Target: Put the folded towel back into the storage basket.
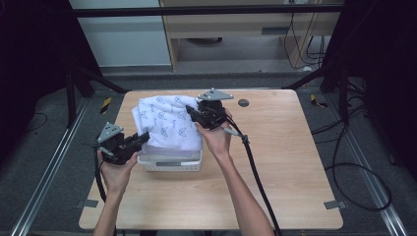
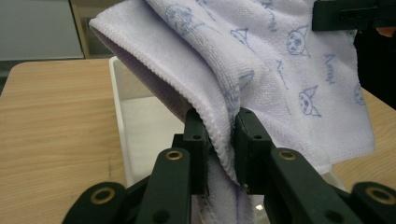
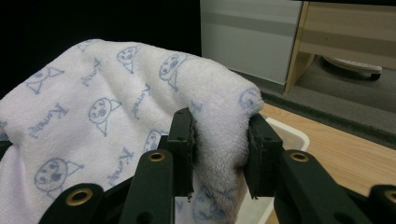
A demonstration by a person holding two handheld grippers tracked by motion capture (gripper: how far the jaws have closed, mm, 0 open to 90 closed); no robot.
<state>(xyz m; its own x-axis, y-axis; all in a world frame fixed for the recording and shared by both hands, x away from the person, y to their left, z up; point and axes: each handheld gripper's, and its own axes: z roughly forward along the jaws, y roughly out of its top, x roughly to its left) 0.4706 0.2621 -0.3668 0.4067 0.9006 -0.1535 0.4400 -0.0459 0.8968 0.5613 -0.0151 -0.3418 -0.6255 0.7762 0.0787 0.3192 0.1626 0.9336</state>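
A white towel [image 1: 164, 122] printed with small blue faces hangs over a white plastic basket [image 1: 169, 163] on the wooden table. My left gripper [image 1: 142, 137] is at the towel's near left corner and is shut on its hemmed edge [image 2: 219, 140]. My right gripper [image 1: 193, 111] is at the towel's far right side, shut on a thick fold [image 3: 219, 140] of it. The towel [image 3: 93, 116] is stretched between both grippers above the basket [image 2: 122, 116]. In the left gripper view the right gripper shows as a black bar at the top right.
The basket [image 3: 289, 133] stands left of centre on the table [image 1: 280, 162]. A small dark round disc [image 1: 243, 103] lies near the far edge. The right gripper's cable [image 1: 253, 167] trails toward the near edge. Bare wood lies right and in front.
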